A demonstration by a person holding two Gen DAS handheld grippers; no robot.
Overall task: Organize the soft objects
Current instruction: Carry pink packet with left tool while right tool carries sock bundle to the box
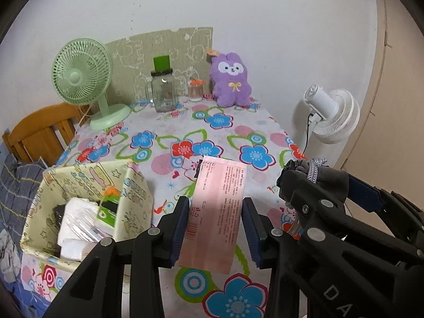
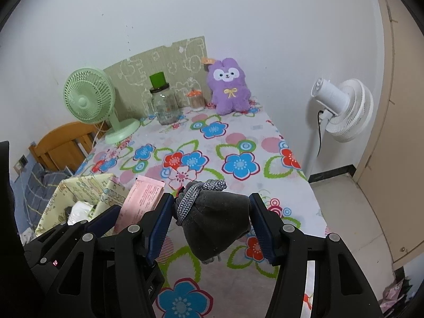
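Left hand-held gripper [image 1: 216, 228]: clamped on pink packet [image 1: 216, 212], beside fabric box [image 1: 87, 212]. Right hand-held gripper [image 2: 210, 225]: squeezed grey knit bundle [image 2: 217, 225] above surface [image 2: 238, 137]. Risk: thin packet probably slipping; bundle's cord snagging.

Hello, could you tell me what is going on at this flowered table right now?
A person with two handheld grippers is sorting soft items. The left gripper holds a flat pink printed packet between its fingers, just right of the pale yellow patterned fabric box, which already holds white packets. The right gripper is shut on a dark grey cloth pouch with a braided grey cord, held above the floral tablecloth.
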